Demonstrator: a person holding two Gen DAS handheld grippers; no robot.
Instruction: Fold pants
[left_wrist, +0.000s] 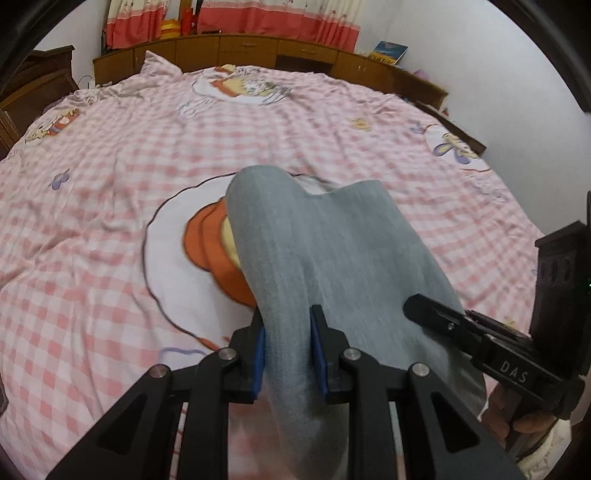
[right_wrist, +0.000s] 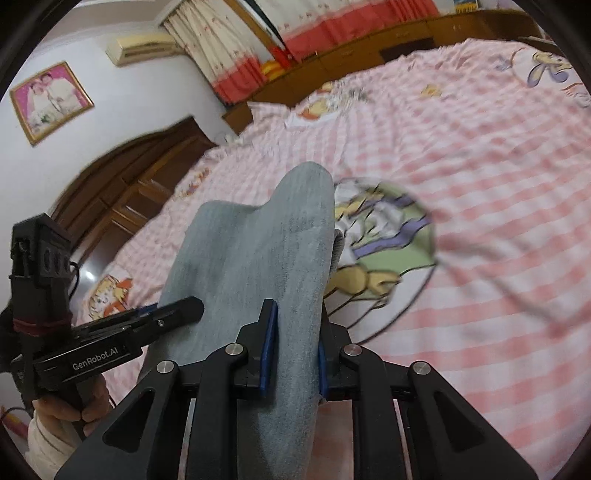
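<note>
Pants (left_wrist: 332, 266) soft, floppy, light; your left gripper (left_wrist: 287, 350) and right gripper (right_wrist: 295, 350) both pinching cloth edge. Keep corner grips.

A bed (left_wrist: 110, 229) is being covered by a pink checked cartoon sheet. It is being bordered by a wooden headboard cabinet (left_wrist: 258, 46), with red-and-cream curtains (left_wrist: 325, 26) behind. A framed photograph (right_wrist: 50, 101) and an air conditioner (right_wrist: 142, 48) are being carried by the pale wall (right_wrist: 122, 99).

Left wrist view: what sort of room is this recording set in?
Most likely a home bedroom: a large bed with a pink checked cartoon cover, wooden cabinets along the wall, and red-and-cream curtains.
</note>
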